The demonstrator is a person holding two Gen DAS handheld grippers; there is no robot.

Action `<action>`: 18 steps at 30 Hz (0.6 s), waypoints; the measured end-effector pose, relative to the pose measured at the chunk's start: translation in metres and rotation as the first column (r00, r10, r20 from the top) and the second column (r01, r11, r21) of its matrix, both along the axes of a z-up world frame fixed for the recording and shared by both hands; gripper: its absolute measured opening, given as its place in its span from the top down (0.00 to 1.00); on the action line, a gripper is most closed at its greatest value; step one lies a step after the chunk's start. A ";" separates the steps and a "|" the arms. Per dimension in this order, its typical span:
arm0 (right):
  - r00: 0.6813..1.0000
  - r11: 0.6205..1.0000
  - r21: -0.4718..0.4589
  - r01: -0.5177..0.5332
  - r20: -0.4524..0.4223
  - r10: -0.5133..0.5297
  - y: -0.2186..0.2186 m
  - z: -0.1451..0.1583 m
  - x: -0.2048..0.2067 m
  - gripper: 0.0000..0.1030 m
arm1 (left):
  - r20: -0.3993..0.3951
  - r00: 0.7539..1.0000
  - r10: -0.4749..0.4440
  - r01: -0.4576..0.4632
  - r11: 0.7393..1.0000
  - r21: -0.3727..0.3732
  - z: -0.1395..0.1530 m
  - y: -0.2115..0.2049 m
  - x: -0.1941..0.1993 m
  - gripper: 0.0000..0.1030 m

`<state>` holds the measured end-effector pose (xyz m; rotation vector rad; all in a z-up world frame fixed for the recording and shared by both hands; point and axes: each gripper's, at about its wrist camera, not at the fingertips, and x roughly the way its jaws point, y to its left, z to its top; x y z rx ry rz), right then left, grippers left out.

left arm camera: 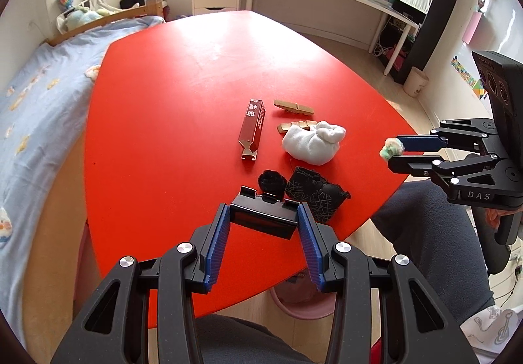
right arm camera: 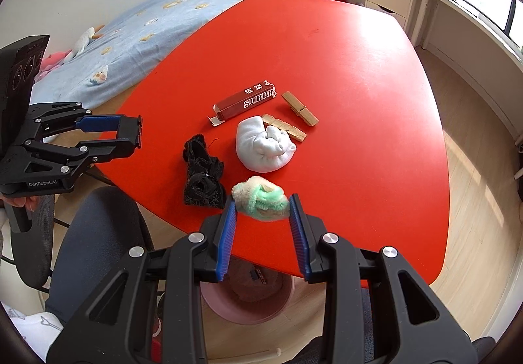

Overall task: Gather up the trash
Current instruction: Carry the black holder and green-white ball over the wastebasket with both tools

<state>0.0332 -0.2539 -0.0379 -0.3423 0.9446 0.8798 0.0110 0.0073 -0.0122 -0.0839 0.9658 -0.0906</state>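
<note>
The left gripper (left arm camera: 264, 216) clamps a black box (left arm camera: 263, 216); the right gripper (right arm camera: 261, 205) clamps a fuzzy green scrap (right arm camera: 260, 199); the pink bin (right arm camera: 248, 298) lies directly below, under the bench (right arm camera: 359, 69) edge.

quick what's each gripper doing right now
Left gripper: shut on a black box.
Right gripper: shut on a green and cream fuzzy wad.

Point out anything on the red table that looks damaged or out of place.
The red carton lies on its side with its end flap torn open. The black socks sprawl loosely unrolled, unlike the balled white socks.
</note>
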 end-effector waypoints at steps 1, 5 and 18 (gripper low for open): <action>1.000 1.000 0.005 -0.002 0.004 0.002 -0.003 0.003 -0.003 0.69 | 0.006 1.000 0.004 -0.004 1.000 -0.001 0.003 -0.002 -0.003 0.59; 1.000 1.000 0.022 -0.018 0.021 0.017 -0.015 0.014 -0.018 0.69 | 0.028 0.999 0.016 -0.016 1.000 -0.010 0.013 -0.011 -0.014 0.59; 0.999 0.998 0.053 -0.040 0.036 0.038 -0.046 0.029 -0.058 0.69 | 0.025 1.000 -0.008 0.009 0.999 -0.052 0.017 -0.048 -0.043 0.59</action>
